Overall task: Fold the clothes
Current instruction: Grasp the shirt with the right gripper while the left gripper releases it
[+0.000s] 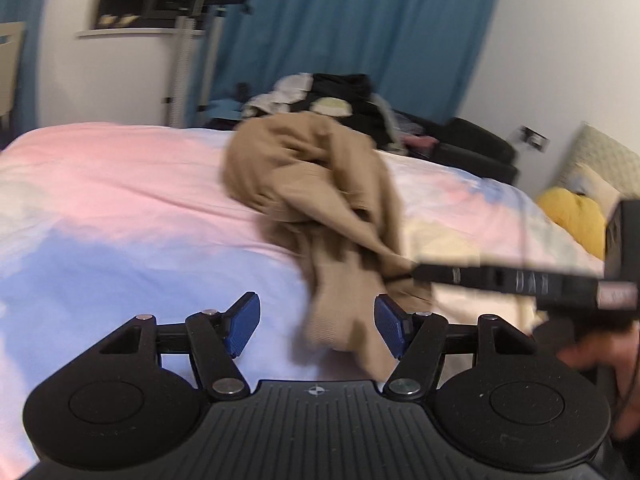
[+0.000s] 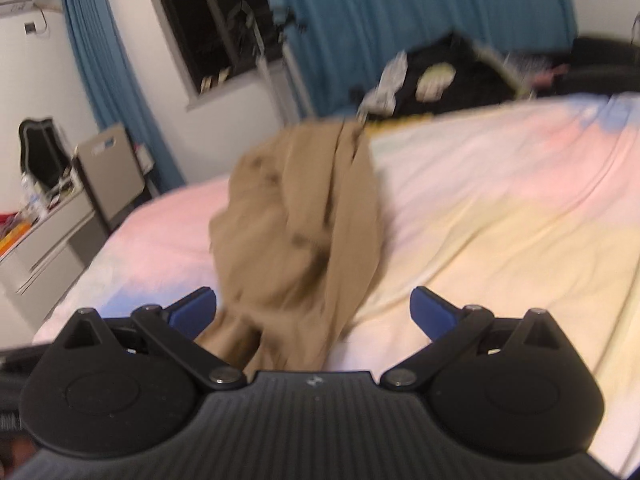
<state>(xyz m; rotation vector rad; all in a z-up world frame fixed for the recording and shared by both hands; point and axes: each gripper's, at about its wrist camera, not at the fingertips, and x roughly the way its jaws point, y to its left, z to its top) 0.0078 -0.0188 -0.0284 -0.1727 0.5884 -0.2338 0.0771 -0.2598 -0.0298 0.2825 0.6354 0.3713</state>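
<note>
A crumpled tan garment (image 1: pixel 320 184) lies in a heap on the pastel bed sheet (image 1: pixel 120 200). Its near end trails down between the blue pads of my left gripper (image 1: pixel 316 328), which stands open; the left pad is clear of the cloth and the right pad is at its edge. My right gripper (image 1: pixel 416 270) comes in from the right, its tip at the garment's lower fold. In the right wrist view the same garment (image 2: pixel 300 232) runs between the wide-open fingers of the right gripper (image 2: pixel 314 310), closer to the left finger. Both views are blurred.
A pile of dark and light clothes (image 1: pixel 344 96) sits at the bed's far edge before a blue curtain (image 1: pixel 360 20). A yellow pillow (image 1: pixel 576 216) lies at the right. White drawers (image 2: pixel 40 240) and a grey chair (image 2: pixel 108 172) stand left of the bed.
</note>
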